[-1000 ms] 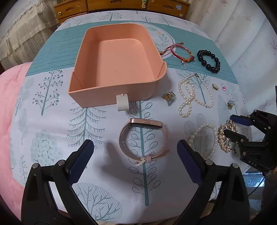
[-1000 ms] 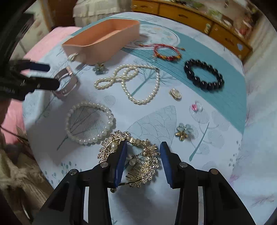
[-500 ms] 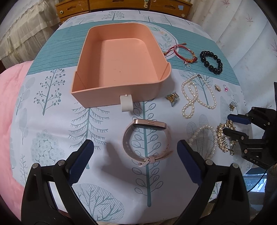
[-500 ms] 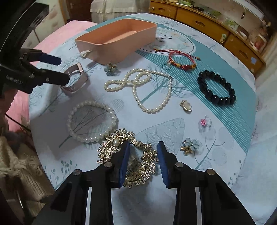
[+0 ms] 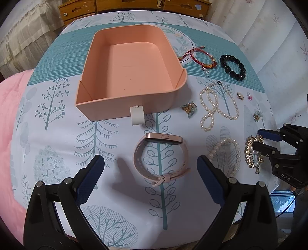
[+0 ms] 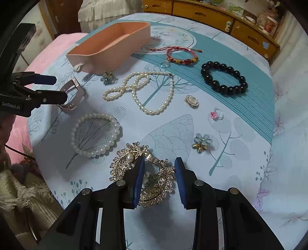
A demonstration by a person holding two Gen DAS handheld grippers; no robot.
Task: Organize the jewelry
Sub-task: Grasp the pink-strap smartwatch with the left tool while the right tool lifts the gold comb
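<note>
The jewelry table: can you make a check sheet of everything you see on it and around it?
Surface: tree-print cloth over a round table.
Job's things: empty pink tray; pink watch; pearl necklace; pearl bracelet; black bead bracelet; red cord bracelet; gold hair comb; small charms.
Clutter: nothing seen.
Grippers: left gripper wide open above the watch; right gripper straddling the comb, a gap showing.
Cables: one below the right gripper.
Surroundings: wooden drawers, pink bedding.
</note>
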